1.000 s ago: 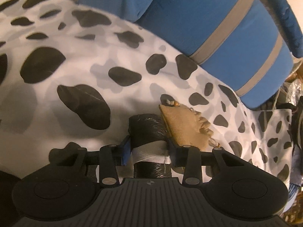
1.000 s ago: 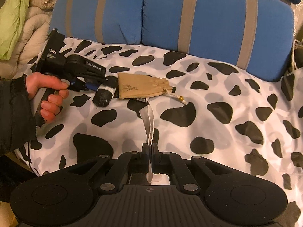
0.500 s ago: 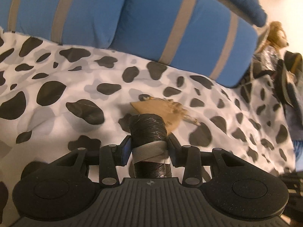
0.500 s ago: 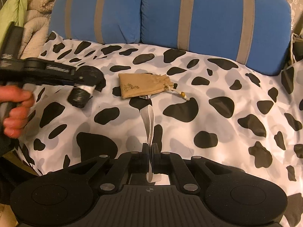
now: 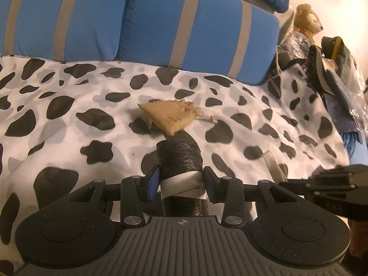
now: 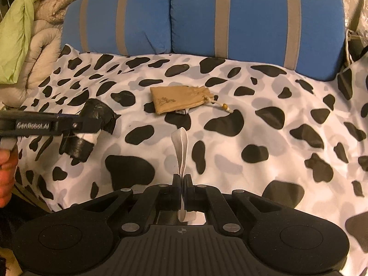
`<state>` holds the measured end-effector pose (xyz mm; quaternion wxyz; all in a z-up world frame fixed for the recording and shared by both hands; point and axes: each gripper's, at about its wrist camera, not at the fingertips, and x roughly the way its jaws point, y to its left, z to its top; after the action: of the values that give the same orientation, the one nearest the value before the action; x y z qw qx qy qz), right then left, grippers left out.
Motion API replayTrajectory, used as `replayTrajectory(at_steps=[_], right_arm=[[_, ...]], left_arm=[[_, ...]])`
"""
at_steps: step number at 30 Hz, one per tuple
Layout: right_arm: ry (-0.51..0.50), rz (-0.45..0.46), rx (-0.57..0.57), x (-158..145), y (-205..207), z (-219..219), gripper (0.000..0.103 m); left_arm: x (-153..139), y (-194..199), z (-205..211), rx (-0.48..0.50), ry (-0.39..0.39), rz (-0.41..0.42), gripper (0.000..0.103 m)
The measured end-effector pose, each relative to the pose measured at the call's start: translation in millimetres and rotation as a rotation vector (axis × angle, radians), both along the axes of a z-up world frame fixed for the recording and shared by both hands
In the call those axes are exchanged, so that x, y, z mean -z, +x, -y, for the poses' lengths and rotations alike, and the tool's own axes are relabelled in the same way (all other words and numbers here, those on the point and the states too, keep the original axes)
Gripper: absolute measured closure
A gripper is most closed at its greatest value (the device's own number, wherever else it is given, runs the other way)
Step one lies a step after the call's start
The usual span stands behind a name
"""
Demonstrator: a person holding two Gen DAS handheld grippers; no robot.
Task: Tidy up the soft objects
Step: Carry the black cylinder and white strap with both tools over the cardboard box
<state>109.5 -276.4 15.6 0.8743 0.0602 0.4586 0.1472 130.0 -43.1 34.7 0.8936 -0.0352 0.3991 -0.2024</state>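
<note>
My left gripper [image 5: 180, 180] is shut on a black plastic roll [image 5: 179, 158] bound by a pale grey band, held above the cow-print cover [image 5: 69, 124]. In the right wrist view the same roll [image 6: 92, 124] hangs at the left in that gripper [image 6: 78, 126], well clear of the tan drawstring pouch [image 6: 179, 99]. The pouch [image 5: 169, 117] lies flat mid-cover, its beaded cord trailing right. My right gripper [image 6: 182, 179] is shut on a white elastic strap loop [image 6: 180, 147] that sticks out forward over the cover.
Two blue cushions with grey stripes [image 6: 253, 16] stand along the back. Green and beige quilts [image 6: 27, 34] are piled at the far left. A teddy bear [image 5: 307, 20] and a heap of bags [image 5: 333, 69] crowd the right edge. A hand [image 6: 5, 168] holds the left gripper.
The left gripper has lifted the black roll and drawn it back and left, away from the pouch, levelling its roll. The right gripper and strap have barely shifted.
</note>
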Motion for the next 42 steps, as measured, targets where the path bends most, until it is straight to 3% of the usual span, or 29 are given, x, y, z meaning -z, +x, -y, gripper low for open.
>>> replayTrajectory(at_steps=[23, 36, 42], right_arm=[[0.052, -0.064, -0.001, -3.5, -72.9, -15.9, 0.099], [0.057, -0.194, -0.003, 6.0, -127.4, -29.6, 0.098], [0.032, -0.241, -0.054, 11.5, -142.6, -43.5, 0.097]], left_arm=[[10.9, -98.2, 11.6, 0.107, 0.044, -0.068, 0.064], [18.6, -140.6, 18.8, 0.148, 0.026, -0.15, 0.064], [19.4, -144.5, 21.0, 0.142, 0.022, -0.167, 0.064]])
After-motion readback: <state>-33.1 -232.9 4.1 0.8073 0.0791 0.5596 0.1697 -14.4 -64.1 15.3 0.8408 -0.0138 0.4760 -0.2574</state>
